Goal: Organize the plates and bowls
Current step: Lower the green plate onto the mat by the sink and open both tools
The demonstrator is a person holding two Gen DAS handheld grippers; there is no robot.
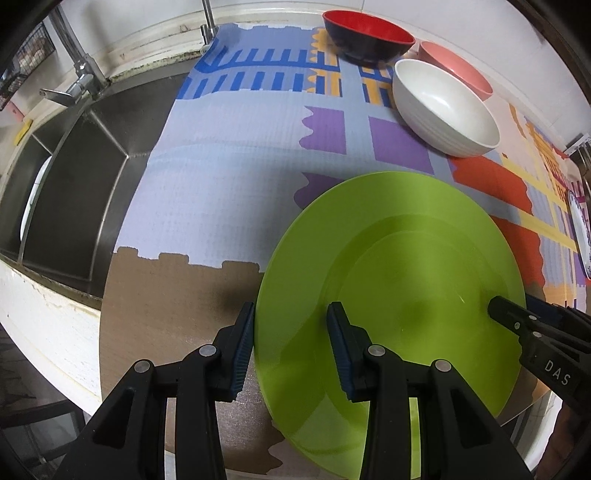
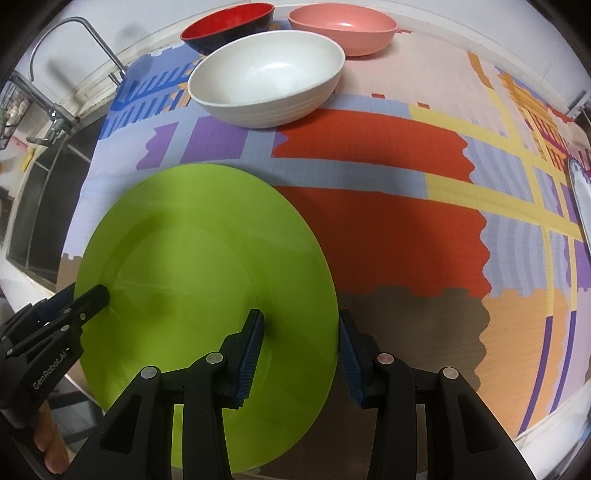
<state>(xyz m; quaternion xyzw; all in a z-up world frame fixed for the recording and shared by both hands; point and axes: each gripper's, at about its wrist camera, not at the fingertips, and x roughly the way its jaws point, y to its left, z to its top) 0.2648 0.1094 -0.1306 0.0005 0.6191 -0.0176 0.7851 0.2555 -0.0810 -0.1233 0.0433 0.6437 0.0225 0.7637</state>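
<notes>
Plates first: your green plate (image 1: 388, 295) lies flat on the patterned mat (image 1: 229, 158) at the near edge of the worktop, and both tongs straddle its rim from opposite sides. Your left tongs (image 1: 291, 347) have one pad just outside the left rim and the other over the plate's face; your right tongs (image 2: 301, 354) mirror that on the right rim. Each pair stands partly open with the rim in the gap; the pads do not appear to pinch anything yet, though whether the outer pads touch the edge is hard to tell.

Watch these risks, judged from how things lie:
- The plate looks like smooth, glossy plastic with a thin, shallow rim. Ribbed blue pads closing on so flat an edge could skate off it.
- Close one side before the other and you may shove the plate sideways, or off the near edge of the worktop.
- Lift unevenly and the disc can tilt and slip out.
- The mat is a woven, ridged sheet; an outer pad digging down could catch it and drag it.

Farther back, the white bowl (image 2: 266, 77) has a ribbed outer wall and a matt, smooth inside. Behind it sit the red bowl (image 2: 229, 26), dark outside, glossy and tilted, and the pink bowl (image 2: 343, 26), smooth and rounded. To your far left the steel sink (image 1: 81, 173) drops away beside the mat.
</notes>
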